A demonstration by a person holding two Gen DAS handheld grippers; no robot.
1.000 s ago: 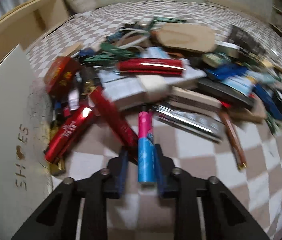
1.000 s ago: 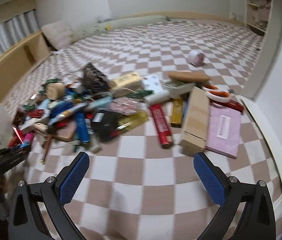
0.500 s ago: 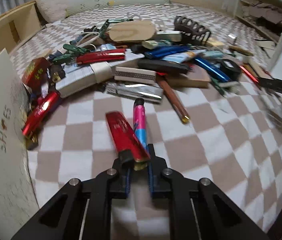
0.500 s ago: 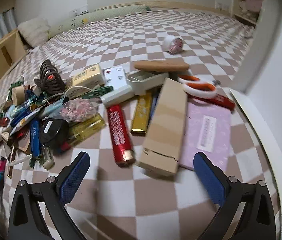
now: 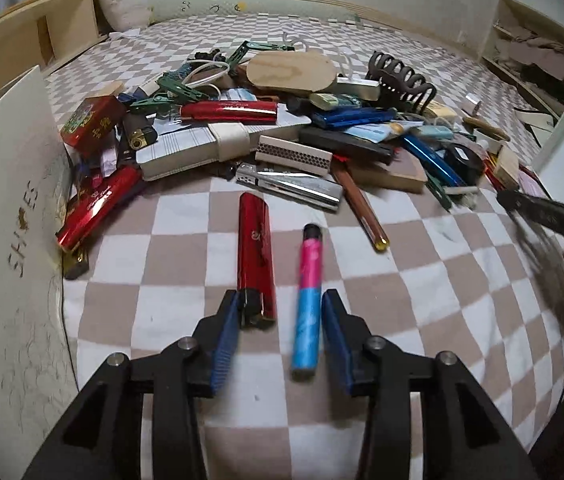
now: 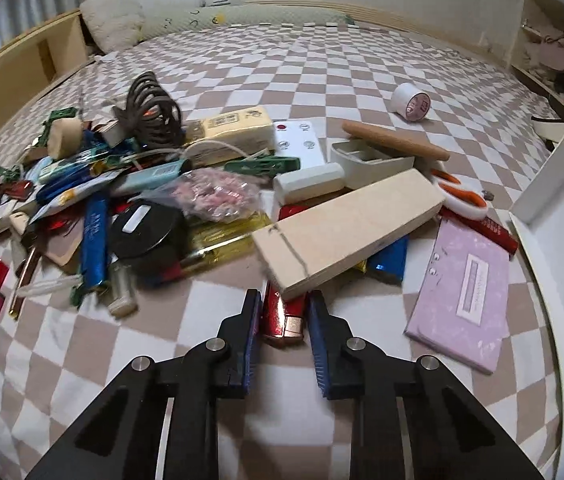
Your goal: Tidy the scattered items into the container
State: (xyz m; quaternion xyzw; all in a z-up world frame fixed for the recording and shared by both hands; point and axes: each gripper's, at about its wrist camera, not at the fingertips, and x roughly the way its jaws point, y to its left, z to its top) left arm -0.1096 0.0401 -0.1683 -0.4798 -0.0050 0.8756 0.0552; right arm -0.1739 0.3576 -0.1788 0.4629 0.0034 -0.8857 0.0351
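A heap of small items (image 5: pixel 293 120) lies on a checkered cloth. In the left wrist view my left gripper (image 5: pixel 280 316) is open, with a red lighter (image 5: pixel 255 256) and a pink-and-blue tube (image 5: pixel 309 300) lying between its fingers on the cloth. A white box wall marked SHOES (image 5: pixel 6 208) stands at the left. In the right wrist view my right gripper (image 6: pixel 283 312) stands part open around the near end of a red pack (image 6: pixel 283 316) that pokes out from under a long wooden box (image 6: pixel 345 228); whether the pads touch it I cannot tell.
A purple notebook (image 6: pixel 461 296), orange scissors (image 6: pixel 463 196), a tape roll (image 6: pixel 411 102) and a white container wall (image 6: pixel 561 240) lie at the right. A black round case (image 6: pixel 144 236), blue packs and a hair claw (image 6: pixel 154 108) fill the heap.
My left gripper has opened and let go of the pink-and-blue tube and red lighter. My right gripper has moved forward to the red pack and its jaws have narrowed around it.
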